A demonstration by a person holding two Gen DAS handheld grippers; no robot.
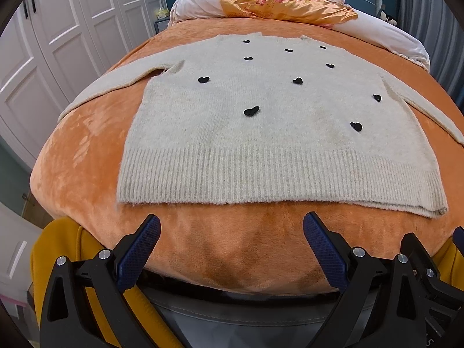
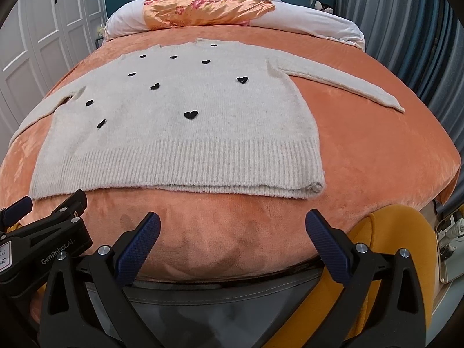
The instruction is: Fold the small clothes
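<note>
Left sleeve: We see the left sleeve (image 1: 116,82) lying flat, stretched out over the orange blanket (image 1: 87,150) toward the bed's left edge. It looks thin and limp; we judge it would trail and sag if lifted by its cuff alone.

Left tongs: Our left tongs (image 1: 232,226) hang released, jaws wide apart with nothing between them, just short of the hem and not touching it.

Sweater: The cream knit sweater (image 1: 261,133) with small black hearts lies spread front-up in the middle of the bed, collar toward the pillows (image 2: 319,23), ribbed hem (image 2: 203,168) nearest us. We judge it light, soft and stretchy, fuzzy enough to cling to the plush blanket rather than slide.

Where to grip: We would pinch the thicker ribbed hem at its corners, or the shoulder seams, taking both layers; the loose knit may pull out of shape if we catch one layer only.

Right tongs: Our right tongs (image 2: 232,226) are likewise released and empty, apart from the hem.

Right sleeve: The right sleeve (image 2: 342,82) lies straight out, angled toward the bed's right edge.
</note>
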